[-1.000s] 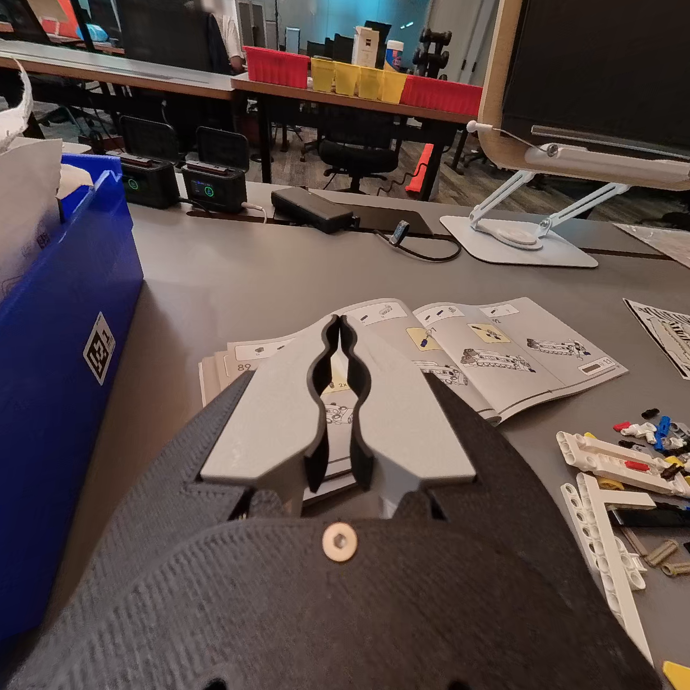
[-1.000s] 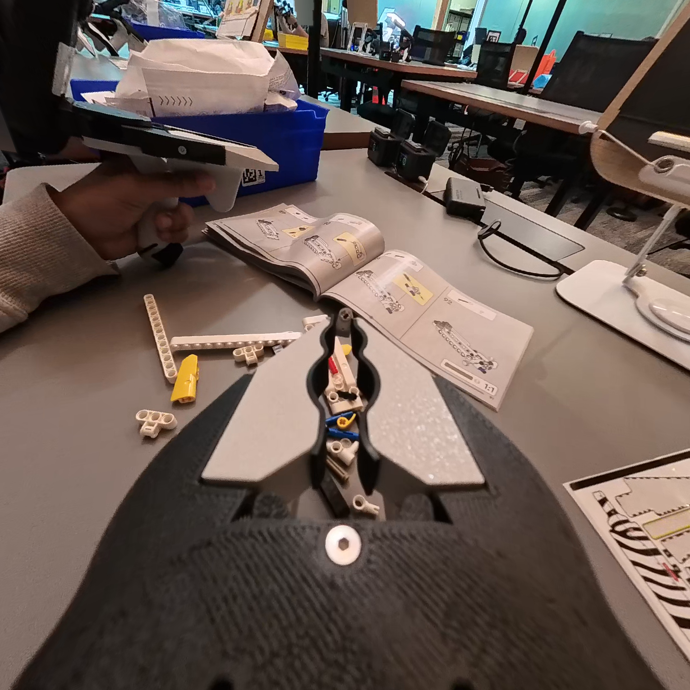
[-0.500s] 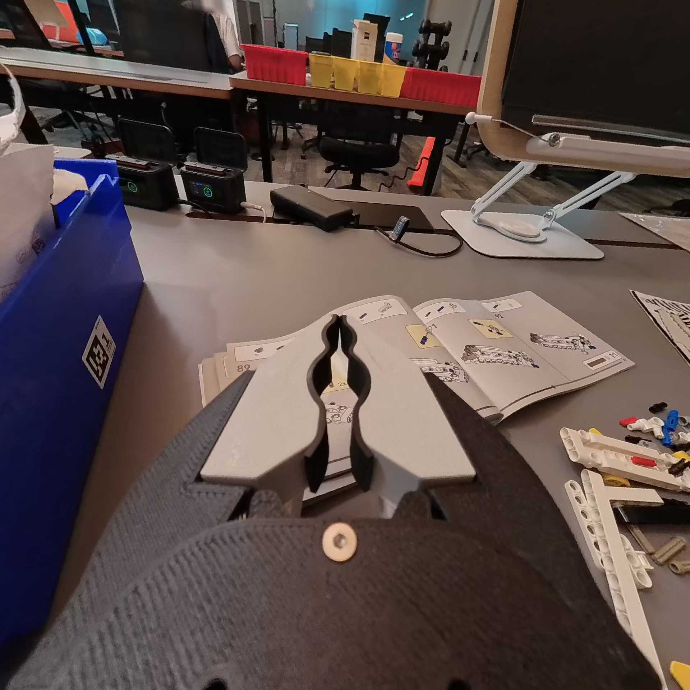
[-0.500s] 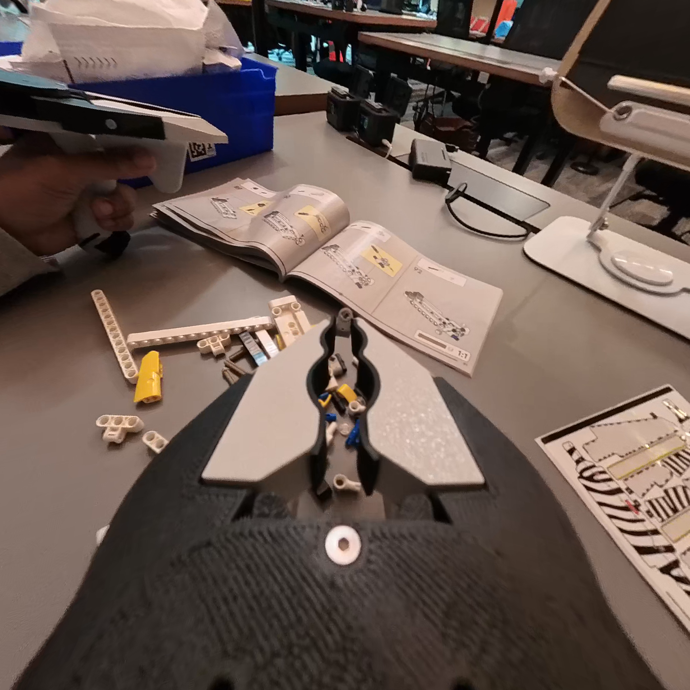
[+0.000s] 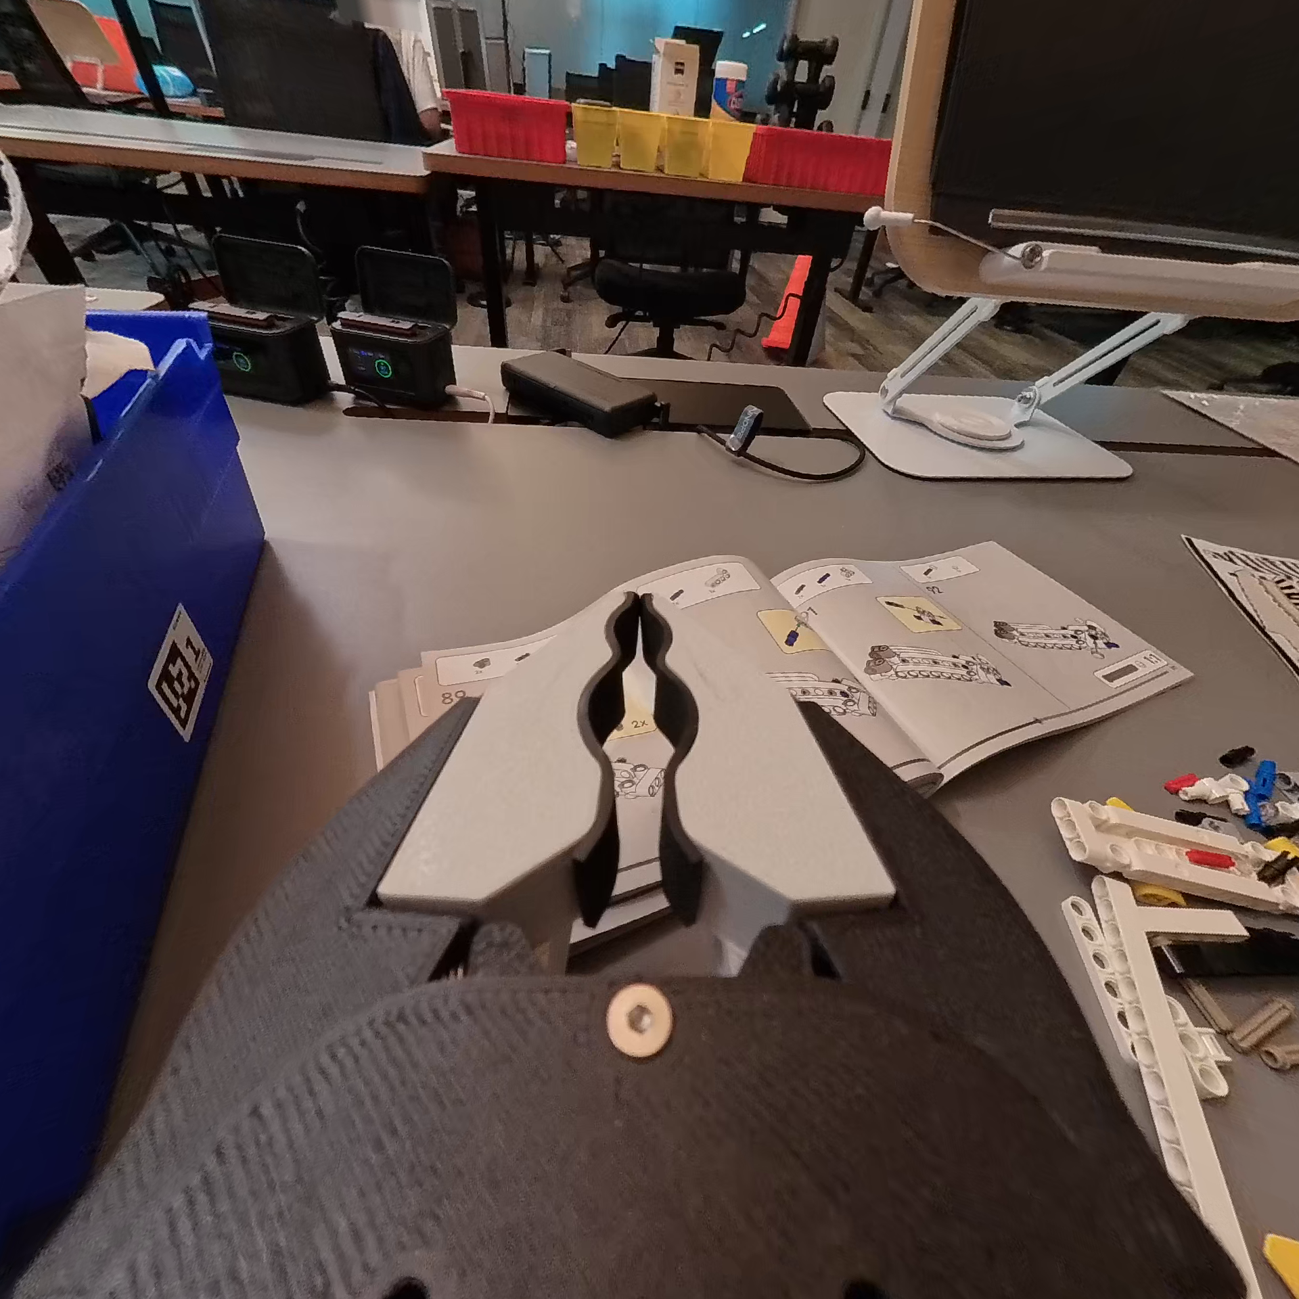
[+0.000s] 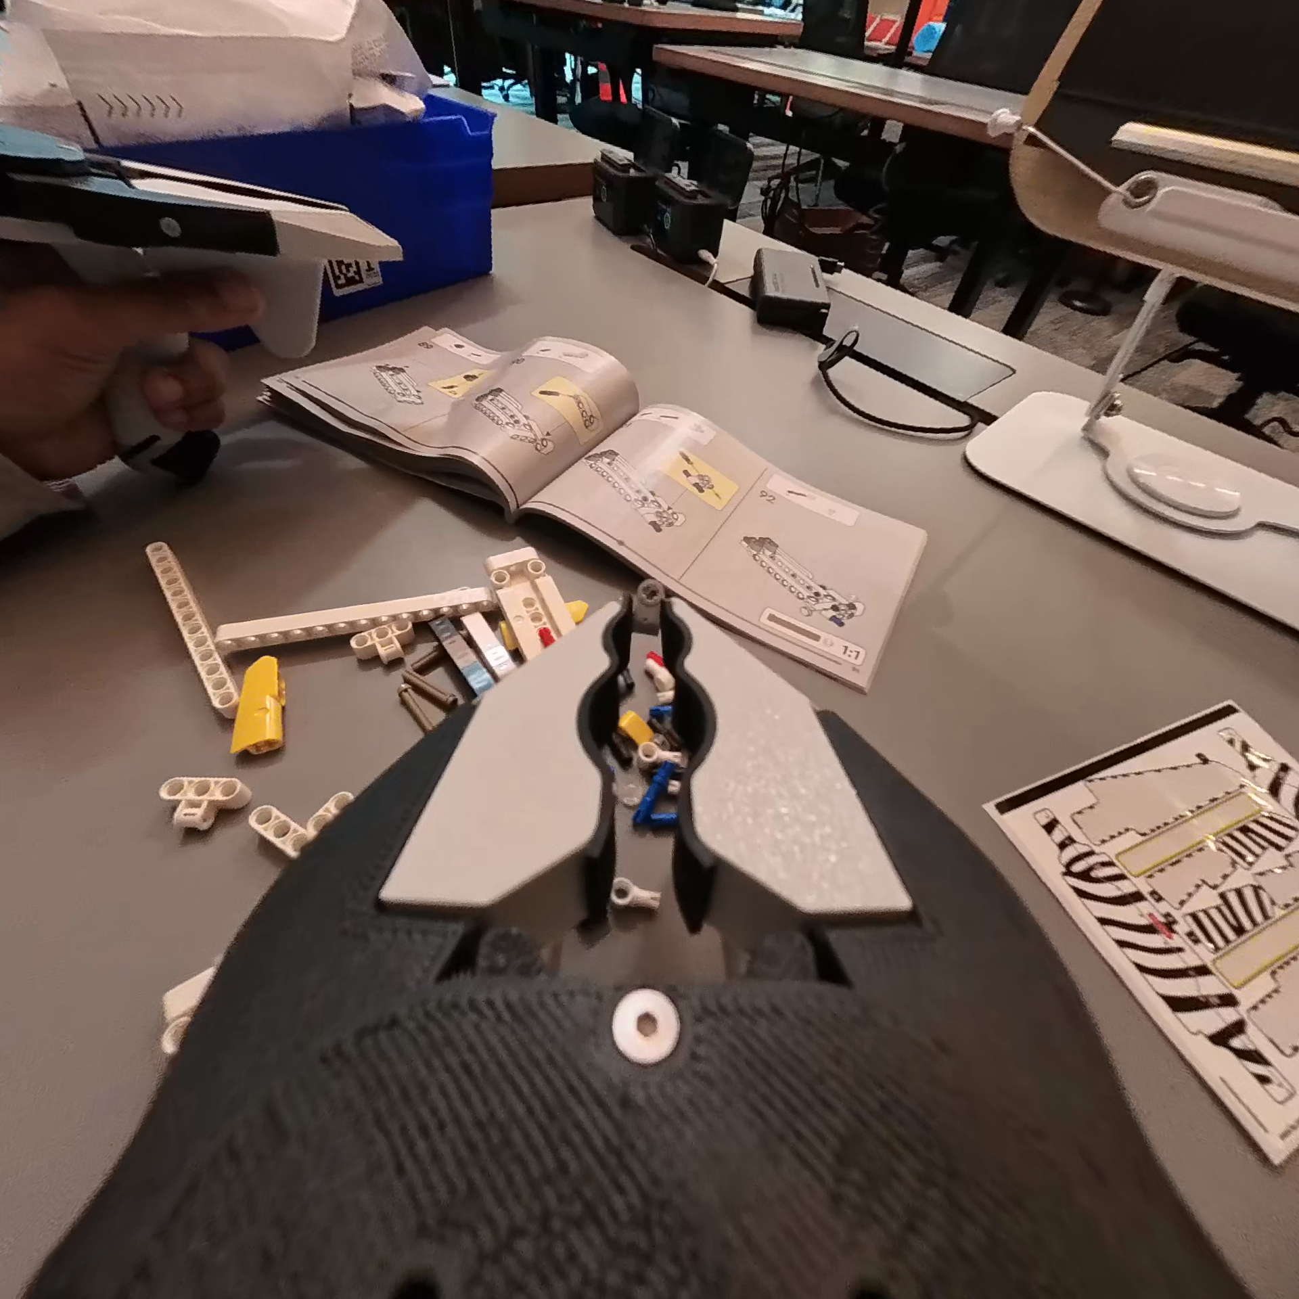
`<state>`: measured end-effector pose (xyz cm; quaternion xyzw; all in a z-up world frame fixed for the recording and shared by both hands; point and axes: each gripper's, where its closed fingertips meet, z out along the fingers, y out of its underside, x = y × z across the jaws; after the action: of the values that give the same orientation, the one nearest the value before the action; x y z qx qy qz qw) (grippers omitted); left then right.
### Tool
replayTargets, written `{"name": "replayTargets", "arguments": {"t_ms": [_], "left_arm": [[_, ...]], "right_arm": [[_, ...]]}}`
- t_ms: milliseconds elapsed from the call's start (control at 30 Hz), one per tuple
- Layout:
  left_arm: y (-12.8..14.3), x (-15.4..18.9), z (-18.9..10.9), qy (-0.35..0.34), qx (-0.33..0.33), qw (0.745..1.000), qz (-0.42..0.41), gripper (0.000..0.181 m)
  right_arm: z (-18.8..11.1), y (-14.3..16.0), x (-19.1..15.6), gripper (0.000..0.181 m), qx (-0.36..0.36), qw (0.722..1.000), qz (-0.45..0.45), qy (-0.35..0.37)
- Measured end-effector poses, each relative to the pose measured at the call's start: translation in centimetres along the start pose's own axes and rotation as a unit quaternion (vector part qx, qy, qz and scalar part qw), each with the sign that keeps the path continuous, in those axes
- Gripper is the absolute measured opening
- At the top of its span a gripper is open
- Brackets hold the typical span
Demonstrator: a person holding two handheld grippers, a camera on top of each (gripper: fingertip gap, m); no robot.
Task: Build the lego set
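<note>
Left grey two-finger gripper (image 5: 640, 604) pressed together, empty, over open grey instruction booklet (image 5: 914, 654). Right grey gripper (image 6: 647, 604) pinching small grey lego pin (image 6: 648, 610) at tips. Loose lego parts on grey table (image 6: 984, 632): long white beams (image 6: 351, 625) at 10 o'clock of right gripper, yellow curved piece (image 6: 259, 705) at 9, black-and-white striped sticker sheet (image 6: 1188, 886) at 3.

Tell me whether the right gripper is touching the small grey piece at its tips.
Touching. The right wrist view shows the small grey piece pinched between the tips of the right gripper, above the table.
</note>
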<state>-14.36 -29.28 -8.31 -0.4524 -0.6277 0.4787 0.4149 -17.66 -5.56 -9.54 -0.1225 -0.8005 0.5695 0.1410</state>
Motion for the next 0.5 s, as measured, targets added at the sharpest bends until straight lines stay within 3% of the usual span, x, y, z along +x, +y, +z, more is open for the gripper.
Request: {"name": "replayTargets", "arguments": {"t_ms": [267, 400, 500], "left_arm": [[0.0, 0.1, 0.0, 0.003, -0.002, 1.0, 0.001, 0.0], [0.1, 0.1, 0.1, 0.005, -0.005, 1.0, 0.0, 0.0], [0.2, 0.1, 0.2, 0.007, -0.008, 1.0, -0.002, 0.0]], "right_arm": [[0.0, 0.8, -1.8, 0.005, -0.035, 0.999, 0.011, -0.033], [0.3, 3.5, -1.2, 0.005, -0.109, 0.994, -0.009, 0.007], [0.6, 4.4, -0.7, 0.005, -0.126, 0.992, -0.011, 0.023]]}}
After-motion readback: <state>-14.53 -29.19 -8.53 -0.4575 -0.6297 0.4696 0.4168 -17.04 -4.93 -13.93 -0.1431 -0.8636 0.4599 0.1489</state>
